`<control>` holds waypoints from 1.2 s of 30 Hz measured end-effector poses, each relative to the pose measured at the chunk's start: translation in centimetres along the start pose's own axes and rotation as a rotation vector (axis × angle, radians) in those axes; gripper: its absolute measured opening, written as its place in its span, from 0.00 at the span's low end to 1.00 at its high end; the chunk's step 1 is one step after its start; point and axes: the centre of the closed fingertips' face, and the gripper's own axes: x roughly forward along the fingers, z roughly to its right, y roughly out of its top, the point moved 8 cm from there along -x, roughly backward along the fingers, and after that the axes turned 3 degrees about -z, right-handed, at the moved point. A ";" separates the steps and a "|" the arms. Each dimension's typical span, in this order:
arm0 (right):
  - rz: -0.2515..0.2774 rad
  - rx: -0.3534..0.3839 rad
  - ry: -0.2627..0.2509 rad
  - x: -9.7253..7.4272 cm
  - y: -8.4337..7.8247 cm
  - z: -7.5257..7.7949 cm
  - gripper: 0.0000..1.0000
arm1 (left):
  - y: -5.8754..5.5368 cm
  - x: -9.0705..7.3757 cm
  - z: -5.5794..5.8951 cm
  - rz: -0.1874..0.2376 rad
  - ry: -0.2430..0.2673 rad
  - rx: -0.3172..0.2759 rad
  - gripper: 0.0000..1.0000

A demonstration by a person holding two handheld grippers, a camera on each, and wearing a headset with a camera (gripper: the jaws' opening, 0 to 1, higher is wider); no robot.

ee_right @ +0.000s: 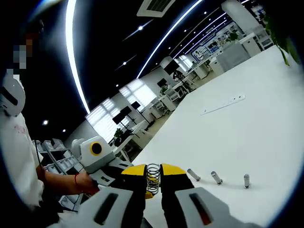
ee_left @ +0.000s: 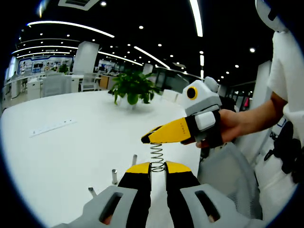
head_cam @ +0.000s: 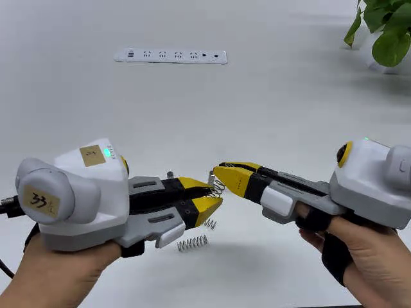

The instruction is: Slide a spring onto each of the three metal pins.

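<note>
The spring [ee_left: 156, 156] is off the table [head_cam: 270, 115], held in the air between our two grippers over its near middle. The left gripper [ee_left: 157, 167] has its yellow tips drawn almost together on one end of the spring, with only the coil's width between them. The right gripper [ee_right: 153, 175] comes in from the right and pinches the other end. In its own view we look straight down the coil, which sits squeezed between the two nearly closed tips. In the left gripper view the spring stands straight from our left jaws to the right gripper's tip, so it spans the short gap between the two tools.

The three pins [ee_right: 216, 177] stand upright in a row on the table just beyond the grippers, each one bare and apart from its neighbours. In the head view we see two of them right behind the jaw tips. Two loose springs [head_cam: 192, 243] lie flat on the table just nearer to us than the left gripper's tips, a little apart from each other. Far off on the left lies a power strip [head_cam: 171, 56], and a plant [head_cam: 385, 29] stands at the far right corner.
</note>
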 end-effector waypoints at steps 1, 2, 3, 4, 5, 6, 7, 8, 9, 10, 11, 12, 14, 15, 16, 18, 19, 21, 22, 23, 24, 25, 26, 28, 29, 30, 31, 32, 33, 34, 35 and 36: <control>-0.009 -0.020 0.000 0.0 0.1 -0.1 0.12 | 0.0 0.0 0.0 0.002 -0.002 -0.002 0.10; -0.015 -0.030 0.000 0.1 0.2 -0.2 0.12 | 0.0 0.1 0.0 0.004 -0.004 -0.002 0.10; -0.021 -0.041 0.001 0.1 0.2 -0.3 0.12 | 0.0 0.1 0.0 0.004 -0.006 -0.003 0.10; -0.030 -0.057 0.004 0.1 0.3 -0.4 0.11 | 0.1 0.1 0.0 0.005 -0.007 -0.003 0.11; -0.036 -0.066 0.005 0.1 0.4 -0.5 0.11 | 0.1 0.1 0.0 0.005 -0.009 -0.003 0.11; -0.050 -0.086 0.003 0.0 0.4 -0.5 0.11 | 0.0 0.2 0.0 0.002 -0.013 -0.005 0.11; -0.060 -0.102 0.003 0.0 0.5 -0.5 0.11 | 0.0 0.3 0.0 0.000 -0.014 -0.004 0.11; -0.064 -0.114 0.004 0.0 0.5 -0.5 0.11 | 0.0 0.3 0.0 -0.002 -0.016 -0.002 0.11; -0.073 -0.127 0.006 0.0 0.6 -0.6 0.11 | 0.0 0.4 0.1 -0.006 -0.019 0.000 0.12; -0.078 -0.140 0.008 0.0 0.7 -0.7 0.11 | -0.1 0.4 0.1 -0.009 -0.020 0.002 0.12; -0.087 -0.158 0.008 0.0 0.8 -0.8 0.11 | -0.1 0.5 0.1 -0.012 -0.021 0.004 0.12; -0.093 -0.169 0.009 0.0 0.9 -0.9 0.11 | -0.2 0.5 0.1 -0.013 -0.023 0.003 0.13; -0.110 -0.194 0.008 0.0 1.0 -1.0 0.11 | -0.2 0.5 0.2 -0.014 -0.025 0.003 0.14; -0.115 -0.205 0.008 0.0 1.1 -1.0 0.11 | -0.2 0.6 0.2 -0.015 -0.025 0.004 0.13; -0.119 -0.212 0.010 0.1 1.1 -1.1 0.11 | -0.2 0.6 0.2 -0.015 -0.030 0.005 0.13; -0.123 -0.222 0.015 0.1 1.2 -1.2 0.11 | -0.1 0.6 0.3 -0.016 -0.034 0.007 0.13; -0.126 -0.227 0.016 0.1 1.2 -1.3 0.11 | -0.1 0.6 0.3 -0.016 -0.034 0.009 0.13; -0.138 -0.248 0.021 0.2 1.2 -1.5 0.11 | -0.1 0.6 0.3 -0.015 -0.037 0.005 0.13; -0.147 -0.262 0.021 0.2 1.1 -1.6 0.11 | 0.0 0.7 0.3 -0.013 -0.037 0.005 0.13; -0.153 -0.276 0.020 0.3 1.1 -1.7 0.11 | 0.0 0.7 0.3 -0.013 -0.038 0.004 0.13; -0.163 -0.294 0.021 0.3 1.1 -1.8 0.11 | 0.0 0.7 0.3 -0.015 -0.040 0.005 0.12; -0.166 -0.305 0.023 0.3 1.1 -2.0 0.11 | -0.1 0.7 0.3 -0.015 -0.041 0.007 0.12; -0.171 -0.319 0.025 0.4 1.1 -2.2 0.11 | -0.1 0.7 0.4 -0.016 -0.043 0.006 0.12; -0.180 -0.338 0.026 0.4 1.1 -2.4 0.11 | -0.1 0.7 0.4 -0.016 -0.046 0.005 0.12; -0.186 -0.353 0.026 0.5 1.1 -2.5 0.11 | -0.1 0.7 0.4 -0.016 -0.045 0.006 0.12; -0.190 -0.361 0.026 0.5 1.1 -2.6 0.11 | -0.1 0.7 0.4 -0.016 -0.046 0.005 0.12; -0.193 -0.371 0.025 0.5 1.0 -2.7 0.11 | -0.1 0.7 0.5 -0.015 -0.046 0.003 0.12; -0.194 -0.375 0.025 0.5 1.1 -2.6 0.11 | -0.1 0.7 0.5 -0.015 -0.045 0.004 0.12; -0.196 -0.379 0.025 0.5 1.0 -2.6 0.11 | -0.1 0.7 0.5 -0.014 -0.044 0.004 0.12; -0.197 -0.383 0.025 0.5 1.0 -2.7 0.11 | -0.1 0.7 0.5 -0.013 -0.043 0.003 0.11; -0.198 -0.385 0.025 0.5 1.0 -2.7 0.11 | -0.1 0.6 0.5 -0.012 -0.044 0.003 0.11; -0.200 -0.387 0.026 0.5 1.0 -2.7 0.11 | -0.2 0.6 0.5 -0.012 -0.044 0.004 0.11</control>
